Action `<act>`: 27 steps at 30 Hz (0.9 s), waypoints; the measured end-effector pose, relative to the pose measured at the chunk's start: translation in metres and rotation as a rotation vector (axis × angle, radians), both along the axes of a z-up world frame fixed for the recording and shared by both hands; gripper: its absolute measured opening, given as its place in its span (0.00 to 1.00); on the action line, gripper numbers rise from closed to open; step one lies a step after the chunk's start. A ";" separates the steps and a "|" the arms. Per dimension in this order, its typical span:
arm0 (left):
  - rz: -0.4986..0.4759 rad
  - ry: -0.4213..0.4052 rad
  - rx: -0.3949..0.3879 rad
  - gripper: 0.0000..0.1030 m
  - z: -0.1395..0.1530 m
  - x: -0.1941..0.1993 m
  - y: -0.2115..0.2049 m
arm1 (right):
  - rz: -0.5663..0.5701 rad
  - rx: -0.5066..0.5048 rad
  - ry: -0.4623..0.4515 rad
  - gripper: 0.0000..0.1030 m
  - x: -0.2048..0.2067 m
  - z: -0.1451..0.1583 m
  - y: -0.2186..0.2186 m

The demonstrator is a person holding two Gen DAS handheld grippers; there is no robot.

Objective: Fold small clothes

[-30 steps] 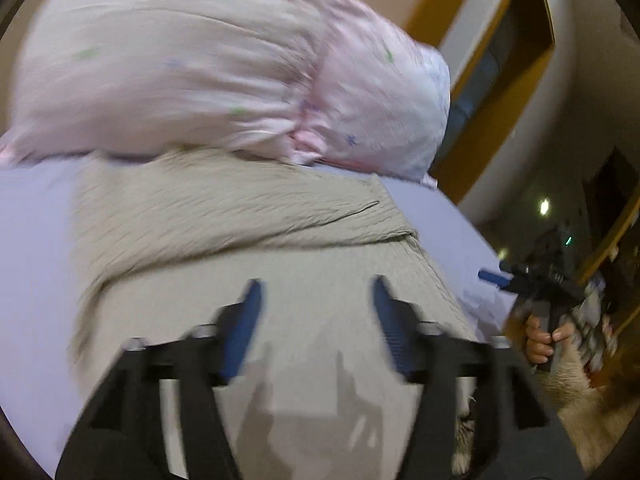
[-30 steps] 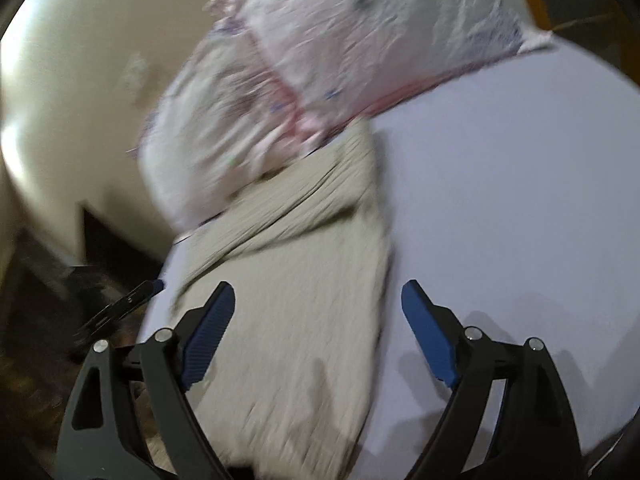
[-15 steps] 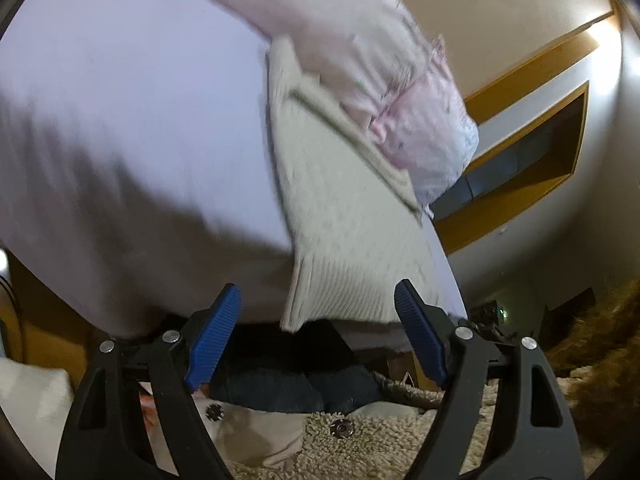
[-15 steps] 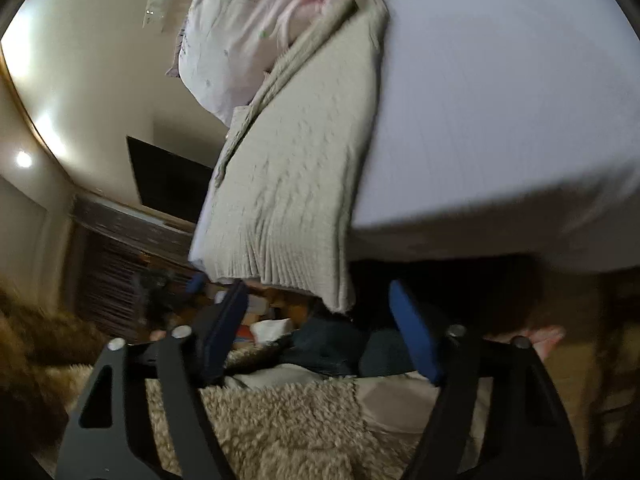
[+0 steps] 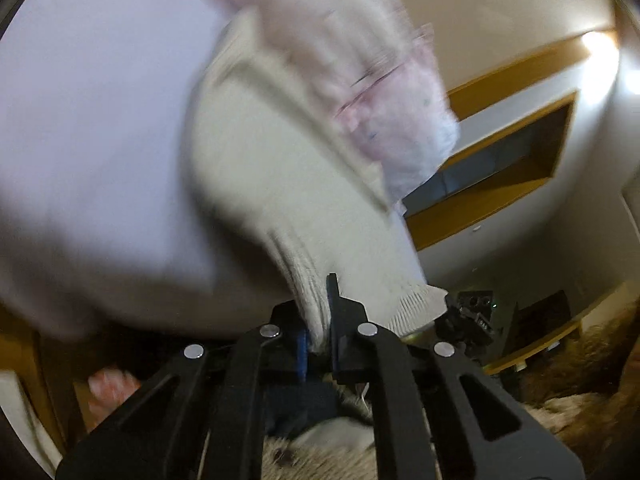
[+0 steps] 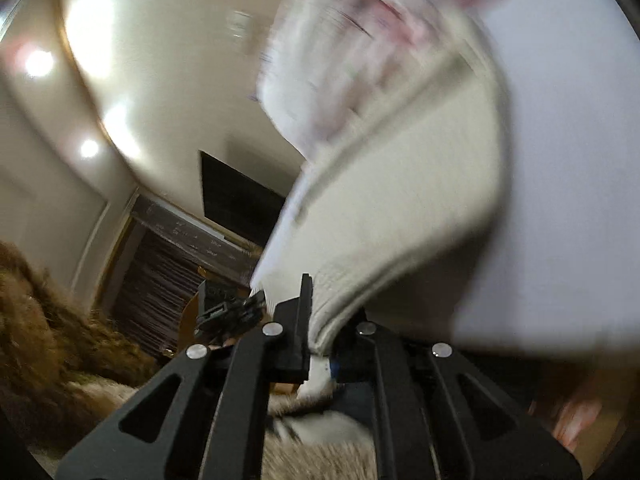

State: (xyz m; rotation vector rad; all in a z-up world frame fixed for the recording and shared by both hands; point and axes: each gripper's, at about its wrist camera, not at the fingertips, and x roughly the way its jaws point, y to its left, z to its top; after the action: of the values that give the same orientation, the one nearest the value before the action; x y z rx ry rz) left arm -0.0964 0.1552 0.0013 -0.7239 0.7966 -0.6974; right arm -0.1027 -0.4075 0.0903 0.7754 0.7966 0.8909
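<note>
A pink patterned pillow [image 5: 384, 80] lies on the pale lavender bed sheet [image 5: 92, 128] (both blurred). A shaggy brown rug [image 6: 44, 328] covers the floor below. A dark rectangular panel [image 6: 240, 204] hangs on the cream wall [image 6: 168, 80].

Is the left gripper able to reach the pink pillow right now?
Probably not. The left gripper is shut on the sweater's hem, and the pink pillow lies beyond the sweater, at its far end.
</note>
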 end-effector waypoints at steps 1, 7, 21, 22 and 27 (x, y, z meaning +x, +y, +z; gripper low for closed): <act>0.007 -0.035 0.013 0.06 0.014 0.006 0.000 | -0.005 -0.016 -0.045 0.06 0.011 0.016 0.002; 0.175 -0.177 0.123 0.06 0.103 0.131 -0.019 | -0.173 -0.134 -0.140 0.06 0.148 0.083 0.017; 0.224 0.147 0.316 0.53 0.038 0.316 -0.056 | -0.675 -0.408 0.254 0.84 0.280 -0.020 -0.014; 0.224 0.140 0.316 0.70 0.042 0.309 -0.051 | -0.705 -0.402 0.222 0.90 0.271 -0.013 -0.019; 0.275 0.048 0.293 0.85 0.060 0.266 -0.021 | -0.669 -0.291 0.066 0.93 0.239 -0.003 -0.031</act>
State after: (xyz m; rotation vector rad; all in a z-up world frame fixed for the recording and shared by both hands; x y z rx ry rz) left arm 0.1692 0.1343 0.0615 -0.5704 0.8037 -0.3073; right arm 0.1363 -0.4389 0.0876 0.7442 0.6407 0.1468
